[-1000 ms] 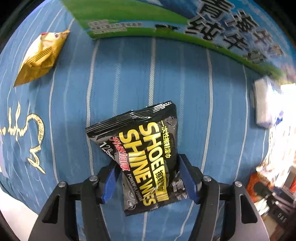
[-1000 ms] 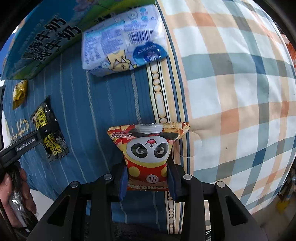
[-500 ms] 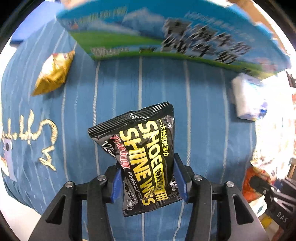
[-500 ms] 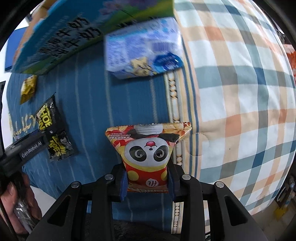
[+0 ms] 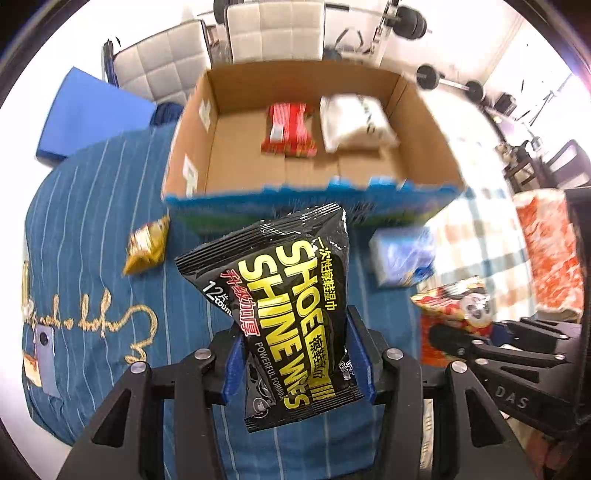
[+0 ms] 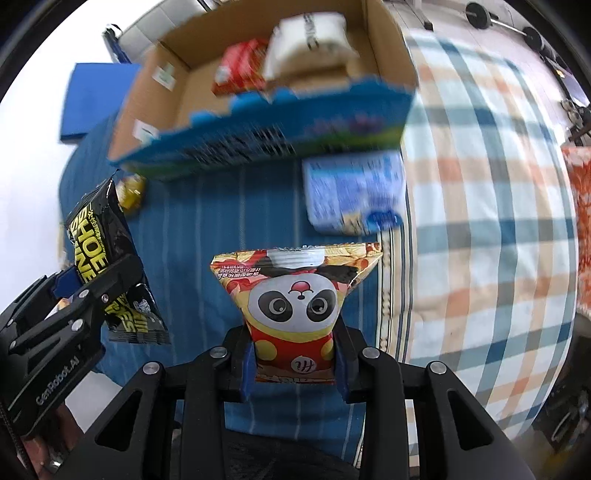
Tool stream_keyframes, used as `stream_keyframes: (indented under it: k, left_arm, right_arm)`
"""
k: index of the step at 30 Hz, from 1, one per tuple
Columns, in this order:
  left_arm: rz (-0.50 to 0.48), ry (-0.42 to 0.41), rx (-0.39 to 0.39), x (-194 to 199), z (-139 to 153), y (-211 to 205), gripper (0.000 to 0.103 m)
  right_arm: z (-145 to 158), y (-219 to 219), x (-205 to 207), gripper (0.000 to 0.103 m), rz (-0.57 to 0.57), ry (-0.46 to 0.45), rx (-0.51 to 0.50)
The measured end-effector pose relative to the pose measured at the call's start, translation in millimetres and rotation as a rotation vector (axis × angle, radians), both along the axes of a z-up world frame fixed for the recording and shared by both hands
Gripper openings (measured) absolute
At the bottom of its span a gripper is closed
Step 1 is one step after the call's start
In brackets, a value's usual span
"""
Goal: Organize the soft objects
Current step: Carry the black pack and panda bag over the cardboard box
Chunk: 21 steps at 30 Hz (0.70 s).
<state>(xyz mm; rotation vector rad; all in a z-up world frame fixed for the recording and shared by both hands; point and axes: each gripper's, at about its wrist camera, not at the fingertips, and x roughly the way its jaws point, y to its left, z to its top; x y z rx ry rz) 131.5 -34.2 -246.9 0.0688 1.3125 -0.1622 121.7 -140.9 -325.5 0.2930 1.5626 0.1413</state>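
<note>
My left gripper (image 5: 297, 354) is shut on a black shoe shine wipes pack (image 5: 288, 295) and holds it in the air above the blue striped bedding. My right gripper (image 6: 295, 362) is shut on a panda snack bag (image 6: 295, 295), also lifted. Each gripper shows in the other's view: the panda bag (image 5: 454, 306) at the right, the wipes pack (image 6: 99, 254) at the left. An open cardboard box (image 5: 424, 122) stands ahead with a red pack (image 5: 288, 129) and a white pack (image 5: 354, 122) inside.
A gold snack packet (image 5: 147, 243) and a blue-white tissue pack (image 5: 402, 254) lie on the blue bedding in front of the box. A plaid quilt (image 6: 498, 221) covers the right side. White chairs (image 5: 273, 29) and barbells stand behind the box.
Both grippers have risen with their packs. The views now look down into the open box, which earlier showed only its printed front wall.
</note>
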Motion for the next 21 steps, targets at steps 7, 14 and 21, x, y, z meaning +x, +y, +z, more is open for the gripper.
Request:
stream_keyframes:
  k: [7, 14, 21]
  left_arm:
    - [0.000, -0.071, -0.063, 25.7, 45.1, 11.7, 0.045]
    - [0.017, -0.095, -0.099, 78.4, 66.3, 31.1, 0.046]
    - [0.037, -0.042, -0.096, 157.5, 54.4, 45.0, 0.046]
  right_arm:
    - [49.4, 3.7, 28.4, 0.035, 0.017, -0.086, 0.052]
    - [82.1, 6.5, 94.4, 0.035, 0.026, -0.174, 0.020]
    - [60.5, 3.3, 166.9, 0.035, 0.020, -0.132, -0.050]
